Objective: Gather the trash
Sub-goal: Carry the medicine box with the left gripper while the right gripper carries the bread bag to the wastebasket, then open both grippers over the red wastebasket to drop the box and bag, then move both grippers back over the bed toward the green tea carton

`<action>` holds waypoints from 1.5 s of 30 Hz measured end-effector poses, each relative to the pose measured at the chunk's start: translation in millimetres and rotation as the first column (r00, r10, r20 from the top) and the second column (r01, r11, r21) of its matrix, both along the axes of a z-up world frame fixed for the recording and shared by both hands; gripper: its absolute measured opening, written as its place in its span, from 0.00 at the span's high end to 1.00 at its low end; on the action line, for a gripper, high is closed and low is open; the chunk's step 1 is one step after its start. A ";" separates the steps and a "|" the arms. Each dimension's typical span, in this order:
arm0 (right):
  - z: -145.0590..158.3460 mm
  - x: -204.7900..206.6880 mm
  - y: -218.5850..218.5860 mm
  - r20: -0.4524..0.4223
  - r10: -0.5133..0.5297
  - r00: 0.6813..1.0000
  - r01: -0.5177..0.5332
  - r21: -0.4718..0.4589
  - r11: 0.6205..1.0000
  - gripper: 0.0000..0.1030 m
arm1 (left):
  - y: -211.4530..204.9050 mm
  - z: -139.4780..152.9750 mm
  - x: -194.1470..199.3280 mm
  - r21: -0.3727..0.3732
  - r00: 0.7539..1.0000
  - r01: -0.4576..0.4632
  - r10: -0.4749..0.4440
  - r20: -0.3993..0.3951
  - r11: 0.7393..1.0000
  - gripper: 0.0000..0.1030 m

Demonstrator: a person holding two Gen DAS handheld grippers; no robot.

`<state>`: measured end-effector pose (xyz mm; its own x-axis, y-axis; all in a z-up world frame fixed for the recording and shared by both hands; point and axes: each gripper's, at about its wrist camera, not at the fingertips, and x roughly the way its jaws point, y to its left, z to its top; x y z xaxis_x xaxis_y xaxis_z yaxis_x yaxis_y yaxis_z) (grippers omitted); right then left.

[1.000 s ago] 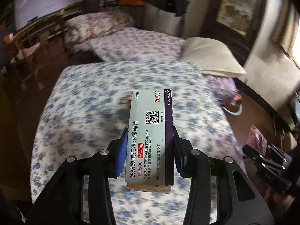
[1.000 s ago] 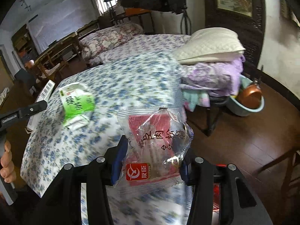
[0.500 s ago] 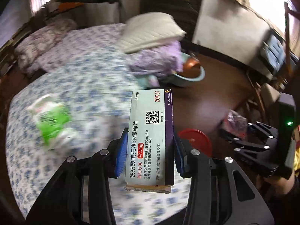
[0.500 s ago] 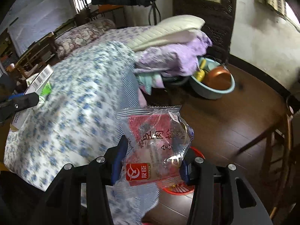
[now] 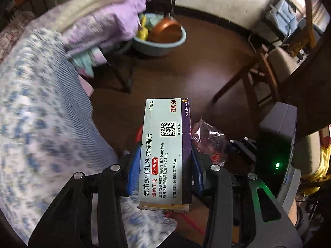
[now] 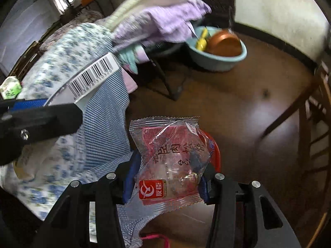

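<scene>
My left gripper (image 5: 164, 157) clamps a pale cardboard medicine box (image 5: 165, 155); my right gripper (image 6: 166, 175) pinches a clear plastic snack wrapper (image 6: 169, 159), both above the brown floor (image 6: 238, 113) beside the floral bedspread (image 6: 62, 72).

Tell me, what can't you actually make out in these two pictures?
- Red bin: right wrist view, mostly hidden behind the snack wrapper; its inside is unseen.
- Same bin in the left wrist view: only a sliver shows behind the medicine box.
- Bedspread: left wrist view, pattern smeared by motion blur.
- Green packet: right wrist view, small, at the left edge, partly behind the left gripper; print unreadable.
- Basin contents: overlapping, only partly visible.
</scene>
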<state>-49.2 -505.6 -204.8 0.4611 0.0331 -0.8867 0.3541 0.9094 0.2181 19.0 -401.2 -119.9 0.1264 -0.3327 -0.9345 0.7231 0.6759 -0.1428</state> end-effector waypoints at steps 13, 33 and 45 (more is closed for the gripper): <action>-71.2 5.9 -26.2 -0.063 -0.059 0.996 0.065 0.093 0.994 0.52 | -33.1 -83.3 15.5 0.112 0.983 -0.027 0.047 -0.176 0.993 0.58; -86.7 -3.2 -35.3 -0.113 -0.116 0.987 0.124 0.068 0.990 0.25 | -27.6 -84.4 24.2 0.118 0.972 -0.090 0.113 -0.204 0.989 0.28; -25.4 -23.9 -35.8 -0.060 -0.182 0.981 0.185 0.037 0.982 0.13 | 2.5 -13.5 9.0 0.031 0.993 -0.085 0.087 -0.081 0.996 0.27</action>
<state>-73.1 -541.4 -230.2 0.4120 -0.0092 -0.9111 0.5268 0.8183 0.2299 27.9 -398.7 -133.4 0.0754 -0.2977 -0.9517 0.6487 0.7395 -0.1799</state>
